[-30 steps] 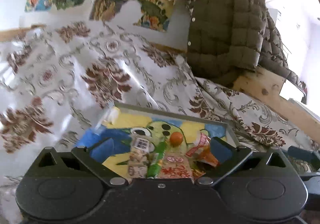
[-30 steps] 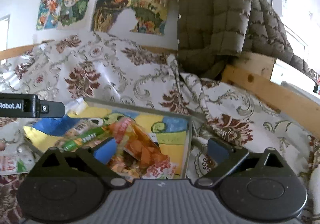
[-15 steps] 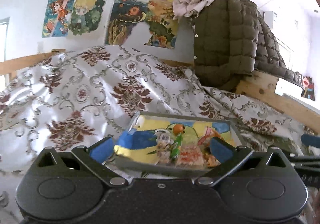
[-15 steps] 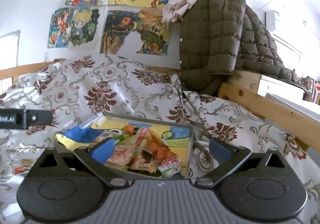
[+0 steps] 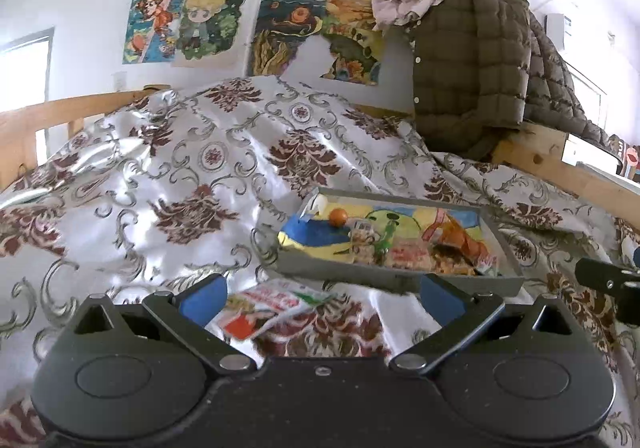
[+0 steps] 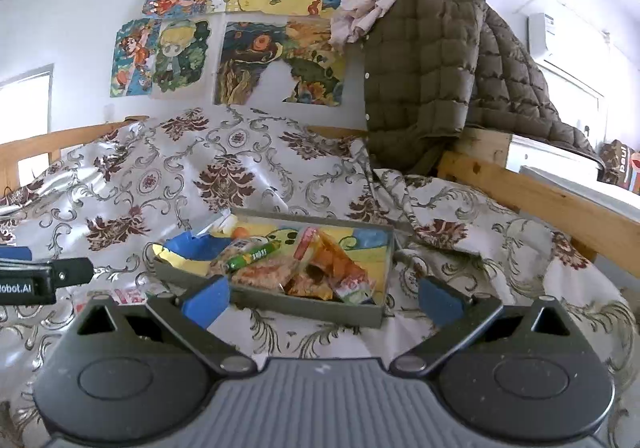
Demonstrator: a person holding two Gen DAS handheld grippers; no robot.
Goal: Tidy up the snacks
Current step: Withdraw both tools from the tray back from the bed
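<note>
A shallow grey tray (image 5: 396,280) (image 6: 304,308) sits on the patterned bed cover. It holds several snack packets: an orange packet (image 6: 332,260), a green tube (image 6: 252,253), a small orange ball (image 5: 338,216) and a blue and yellow wrapper (image 5: 316,234). A red and white snack packet (image 5: 272,306) lies loose on the cover just in front of the tray. My left gripper (image 5: 320,298) is open and empty, above that loose packet. My right gripper (image 6: 322,296) is open and empty, just short of the tray's near wall.
The floral satin bed cover (image 5: 192,184) is rumpled and rises behind the tray. A brown quilted jacket (image 6: 432,80) hangs over the wooden bed rail (image 6: 532,200) at the right. Posters (image 5: 304,8) cover the white wall.
Both grippers have pulled back and up from the tray, which now looks smaller and farther away. The loose red and white packet has come into the left view.
</note>
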